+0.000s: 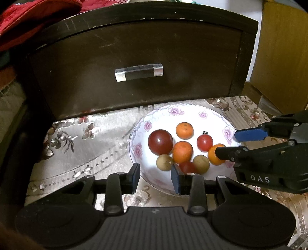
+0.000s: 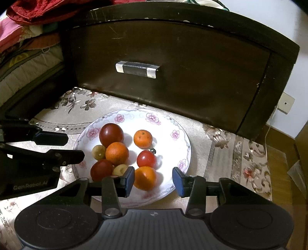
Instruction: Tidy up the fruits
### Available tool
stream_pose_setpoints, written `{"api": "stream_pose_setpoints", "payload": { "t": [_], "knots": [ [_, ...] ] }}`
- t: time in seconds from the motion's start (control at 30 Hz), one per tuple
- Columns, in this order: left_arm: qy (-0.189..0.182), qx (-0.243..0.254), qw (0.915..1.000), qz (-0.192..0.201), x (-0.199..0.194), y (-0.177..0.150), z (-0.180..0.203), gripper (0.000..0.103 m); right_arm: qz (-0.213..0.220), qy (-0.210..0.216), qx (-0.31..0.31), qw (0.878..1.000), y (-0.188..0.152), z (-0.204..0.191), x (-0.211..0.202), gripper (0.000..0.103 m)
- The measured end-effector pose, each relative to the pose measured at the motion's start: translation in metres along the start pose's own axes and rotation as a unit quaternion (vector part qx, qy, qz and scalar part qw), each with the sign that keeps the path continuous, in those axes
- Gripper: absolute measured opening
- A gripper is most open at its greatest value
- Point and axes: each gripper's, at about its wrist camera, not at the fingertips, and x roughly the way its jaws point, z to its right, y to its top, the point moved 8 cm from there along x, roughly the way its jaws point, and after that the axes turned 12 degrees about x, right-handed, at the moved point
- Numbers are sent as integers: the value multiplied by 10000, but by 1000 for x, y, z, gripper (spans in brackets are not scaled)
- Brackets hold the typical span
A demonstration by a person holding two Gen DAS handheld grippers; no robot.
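Eight fruits heaped on flowered plate (image 2: 181, 134), centre of patterned cloth (image 2: 221, 153) before dark drawer front (image 2: 173, 77). Left claw (image 1: 156, 176) gaping, empty, over plate's near rim. Right claw (image 2: 153, 179) gaping, empty, astride nearest orange (image 2: 145, 177).

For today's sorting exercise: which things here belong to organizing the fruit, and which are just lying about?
Job:
plate
oranges
red fruits
small tan fruits
left gripper
right gripper

Lying about:
dark drawer unit
floral cloth
red fabric
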Motion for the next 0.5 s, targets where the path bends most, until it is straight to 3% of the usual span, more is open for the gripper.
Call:
{"api": "stream_pose_setpoints", "payload": {
  "t": [0.27,0.5],
  "knots": [
    [-5,-159,9999,-35,-15,-11,7,49,21,-40,67,10000,-10,-4,-18,41],
    [85,-246,9996,-98,-26,-25,11,63,85,-64,35,9999,-20,-15,-35,46]
  ]
}}
